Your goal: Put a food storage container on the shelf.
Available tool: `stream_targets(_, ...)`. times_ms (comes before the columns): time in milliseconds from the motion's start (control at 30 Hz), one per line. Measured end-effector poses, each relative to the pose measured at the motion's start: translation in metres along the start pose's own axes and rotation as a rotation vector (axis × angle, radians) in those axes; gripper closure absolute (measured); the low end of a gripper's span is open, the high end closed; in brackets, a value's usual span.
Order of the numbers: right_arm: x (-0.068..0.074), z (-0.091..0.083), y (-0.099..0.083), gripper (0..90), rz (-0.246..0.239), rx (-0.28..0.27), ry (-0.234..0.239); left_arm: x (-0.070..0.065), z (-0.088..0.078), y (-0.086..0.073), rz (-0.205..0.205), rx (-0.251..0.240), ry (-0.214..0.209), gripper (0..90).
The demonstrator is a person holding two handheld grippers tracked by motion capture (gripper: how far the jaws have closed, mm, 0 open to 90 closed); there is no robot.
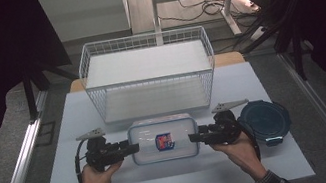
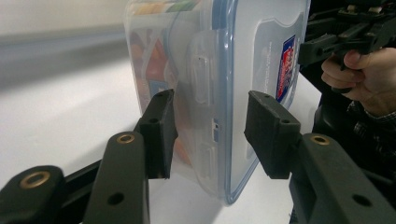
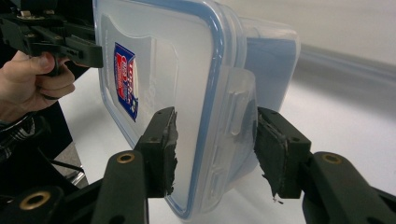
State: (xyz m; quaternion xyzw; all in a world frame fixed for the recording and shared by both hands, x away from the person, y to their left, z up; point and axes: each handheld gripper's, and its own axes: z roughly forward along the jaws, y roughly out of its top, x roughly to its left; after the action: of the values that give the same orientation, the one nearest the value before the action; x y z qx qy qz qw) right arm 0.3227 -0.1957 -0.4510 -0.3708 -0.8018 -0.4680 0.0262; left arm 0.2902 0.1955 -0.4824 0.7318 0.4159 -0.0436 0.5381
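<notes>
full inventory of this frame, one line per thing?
clear container: 1, clear with blue-rimmed lid and red-blue label, table centre front, between the grippers
round container: 1, dark blue, right of the right gripper
wire basket: 1, white, behind the clear container
table: 1, pale grey-white
left gripper: 1, black, jaws around the clear container's left end clasp
right gripper: 1, black, jaws around its right end clasp
hands: 2, one per gripper

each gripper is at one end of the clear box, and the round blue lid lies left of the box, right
Not quite. The round blue lid lies right of the box, beside the right gripper, as the high view shows. The rest holds: the left gripper and the right one are at opposite ends of it.
</notes>
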Motion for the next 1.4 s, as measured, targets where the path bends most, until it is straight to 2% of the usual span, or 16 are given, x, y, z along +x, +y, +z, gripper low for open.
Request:
stream_targets(400, 0.007, -0.007, 0.04, 49.9, -0.054, -0.049, 0.004, -0.006, -0.02, 0.037, 0.024, -0.058, 0.023, 53.6)
stream_targets(633, 0.008, -0.01, 0.064, 50.2, -0.061, -0.074, 0.0, 0.0, -0.026, 0.059, 0.005, -0.093, 0.006, 53.6)
stream_targets(967, 0.01, -0.023, 0.1, 50.4, -0.07, -0.129, -0.003, -0.007, -0.036, 0.098, 0.038, -0.122, 0.02, 53.5)
stream_targets(1133, 0.013, -0.027, 0.116, 50.4, -0.082, -0.145, -0.01, -0.009, -0.041, 0.116, 0.053, -0.135, 0.04, 52.6)
stream_targets(1400, 0.012, -0.03, 0.142, 50.4, -0.085, -0.167, -0.016, -0.006, -0.044, 0.138, 0.043, -0.156, 0.039, 52.4)
